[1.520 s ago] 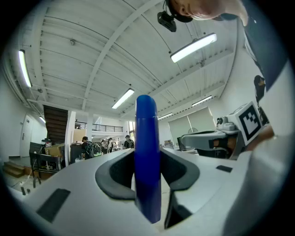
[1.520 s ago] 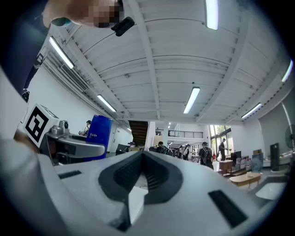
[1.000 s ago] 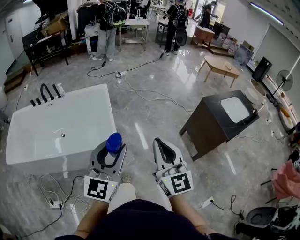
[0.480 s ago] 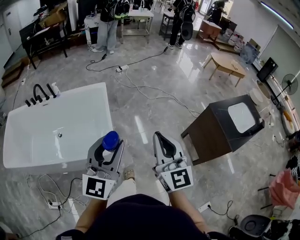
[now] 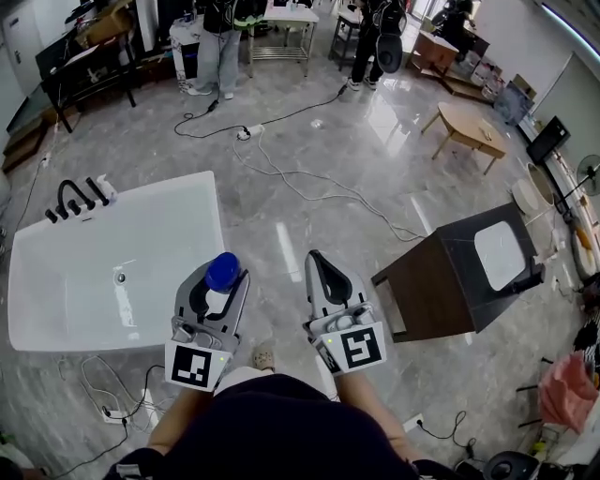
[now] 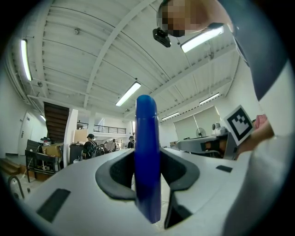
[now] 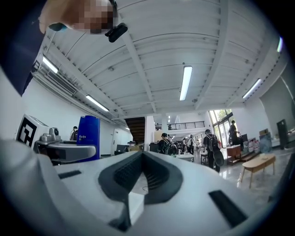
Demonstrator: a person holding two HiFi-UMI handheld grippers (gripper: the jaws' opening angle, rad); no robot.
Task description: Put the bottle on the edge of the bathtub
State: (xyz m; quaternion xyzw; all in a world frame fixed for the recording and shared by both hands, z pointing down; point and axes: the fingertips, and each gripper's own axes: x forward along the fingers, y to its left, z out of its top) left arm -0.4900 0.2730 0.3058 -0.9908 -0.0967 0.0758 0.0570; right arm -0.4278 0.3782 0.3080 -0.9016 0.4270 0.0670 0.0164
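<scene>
Blue bottle (image 5: pixel 223 270) clamped in the left gripper (image 5: pixel 222 281), held by the bathtub's (image 5: pixel 56 281) near right corner.
From above, the gripper hides most of the bottle, showing only its blue top; the white print on its side is too small to read. The right gripper (image 5: pixel 319 262), farther from the bathtub, is closed and empty. Both forearms reach forward, side by side.

Big open hall. Glossy grey stone floor (image 5: pixel 394 150) with glare streaks, cables (image 5: pixel 323 187) snaking across, power strip (image 5: pixel 247 131) mid-floor. Dark cabinet (image 5: pixel 422 291) with white inset top at right, low wooden table (image 5: pixel 469 127) beyond. Black desk (image 5: pixel 80 66) far left, metal table (image 5: pixel 281 17) at far end — people (image 5: pixel 220 37) standing nearby. White beamed ceiling (image 7: pixel 152 46), strip lights (image 7: pixel 185 82), tall windows (image 7: pixel 221 116), dark staircase (image 6: pixel 57 122).
</scene>
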